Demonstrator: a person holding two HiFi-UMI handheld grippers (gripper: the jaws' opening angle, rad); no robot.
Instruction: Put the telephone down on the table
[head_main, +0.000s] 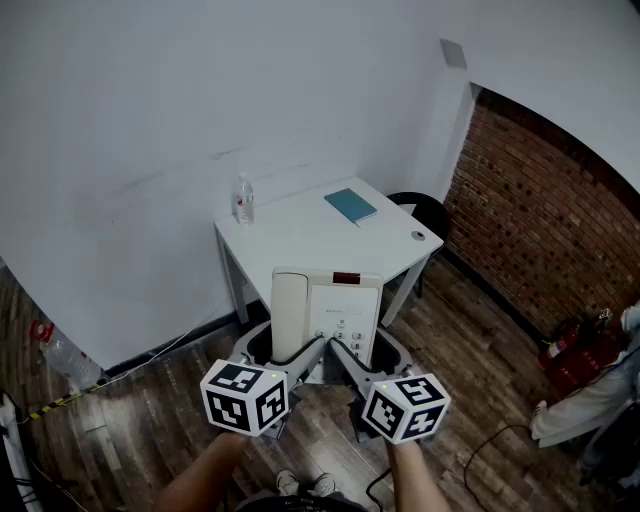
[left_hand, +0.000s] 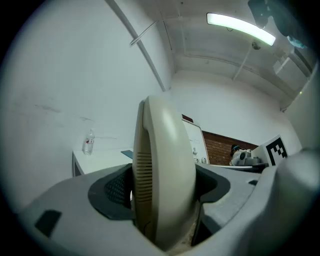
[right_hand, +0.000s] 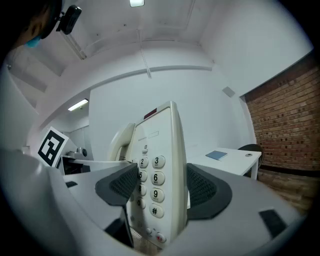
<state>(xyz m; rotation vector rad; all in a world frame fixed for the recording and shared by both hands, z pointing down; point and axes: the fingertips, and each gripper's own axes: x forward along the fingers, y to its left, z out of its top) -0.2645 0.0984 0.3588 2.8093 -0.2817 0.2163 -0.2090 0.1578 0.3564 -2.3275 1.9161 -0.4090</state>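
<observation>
A cream desk telephone (head_main: 325, 310), handset on its left and keypad on its right, is held in the air in front of the white table (head_main: 300, 240), above the wood floor. My left gripper (head_main: 288, 346) is shut on its handset side; in the left gripper view the handset (left_hand: 165, 175) fills the gap between the dark pads (left_hand: 112, 192). My right gripper (head_main: 368, 348) is shut on the keypad side; in the right gripper view the telephone (right_hand: 162, 170) stands edge-on between the pads (right_hand: 205, 189).
On the table are a water bottle (head_main: 242, 200) at the back left, a blue book (head_main: 350, 205) and a small round object (head_main: 418, 236). A black chair (head_main: 425, 210) stands behind its right corner. A brick wall (head_main: 540, 230) and a person (head_main: 595, 395) are at the right.
</observation>
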